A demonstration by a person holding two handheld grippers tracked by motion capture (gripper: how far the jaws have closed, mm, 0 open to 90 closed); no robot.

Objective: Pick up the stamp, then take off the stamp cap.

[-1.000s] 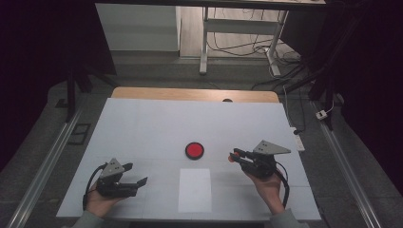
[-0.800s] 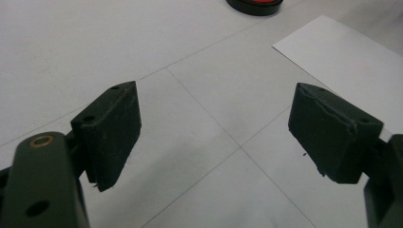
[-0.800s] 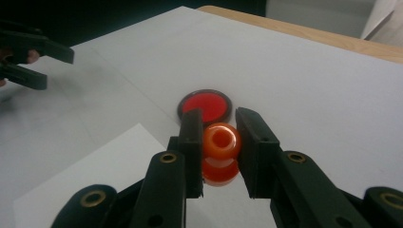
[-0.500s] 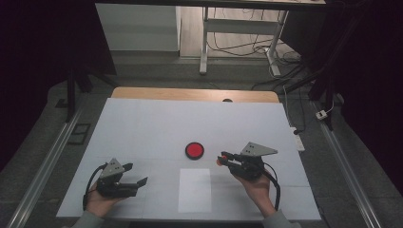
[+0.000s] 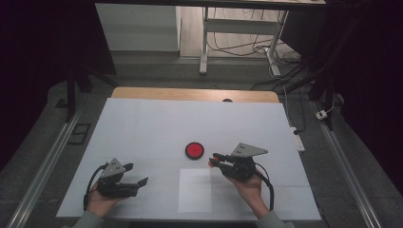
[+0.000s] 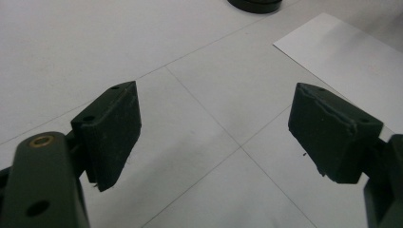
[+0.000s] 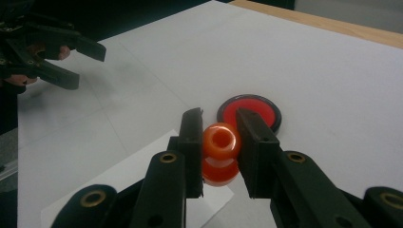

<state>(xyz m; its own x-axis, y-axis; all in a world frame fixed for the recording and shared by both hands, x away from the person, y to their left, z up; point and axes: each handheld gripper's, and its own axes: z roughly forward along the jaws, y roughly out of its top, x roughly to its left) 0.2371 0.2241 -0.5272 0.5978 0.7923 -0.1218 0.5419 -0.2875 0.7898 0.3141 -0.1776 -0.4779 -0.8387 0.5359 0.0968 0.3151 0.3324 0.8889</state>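
Right gripper (image 7: 218,142) is clamped on an orange spool (image 7: 220,152), one jaw pressing each side. In the right gripper view the spool sits at frame centre, its bore facing up toward the camera, long axis running up and down the frame. The red disc (image 5: 194,150) lies just beyond the jaw tips, above and right of the spool; the right hand is the nearer. Left gripper (image 6: 214,137) stands wide open and empty, lower left in the high view.
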